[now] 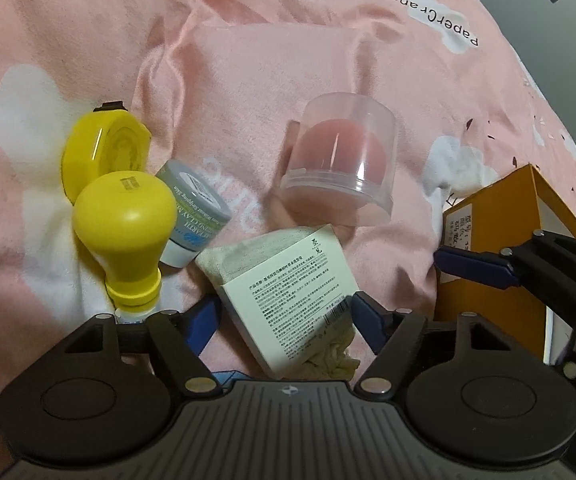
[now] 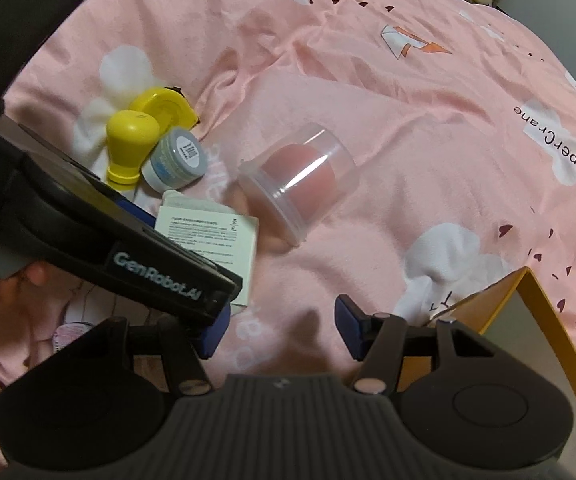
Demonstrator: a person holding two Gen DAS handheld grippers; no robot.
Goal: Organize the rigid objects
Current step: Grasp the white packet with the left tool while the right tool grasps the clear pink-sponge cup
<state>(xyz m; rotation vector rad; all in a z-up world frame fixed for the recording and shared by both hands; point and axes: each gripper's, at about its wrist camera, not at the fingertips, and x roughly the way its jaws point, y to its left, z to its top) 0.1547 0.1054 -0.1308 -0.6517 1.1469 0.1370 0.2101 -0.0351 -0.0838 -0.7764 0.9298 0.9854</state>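
My left gripper [image 1: 286, 312] has its blue fingers on both sides of a white printed box [image 1: 291, 304] that lies with a cream cloth pouch; the fingers touch its edges. The box also shows in the right wrist view [image 2: 208, 240]. A clear cylinder with a pink sponge [image 1: 337, 160] lies on its side beyond, and shows in the right wrist view [image 2: 299, 176]. A yellow bulb-shaped bottle [image 1: 128, 232], a yellow round case [image 1: 104, 152] and a grey jar [image 1: 192, 212] sit at left. My right gripper [image 2: 282, 330] is open and empty above the bedsheet.
All lies on a pink quilt [image 1: 248, 60] with white clouds. An orange cardboard box [image 1: 499, 280] stands at right; its open edge shows in the right wrist view [image 2: 543, 320]. The right gripper's fingers [image 1: 471, 266] reach over it.
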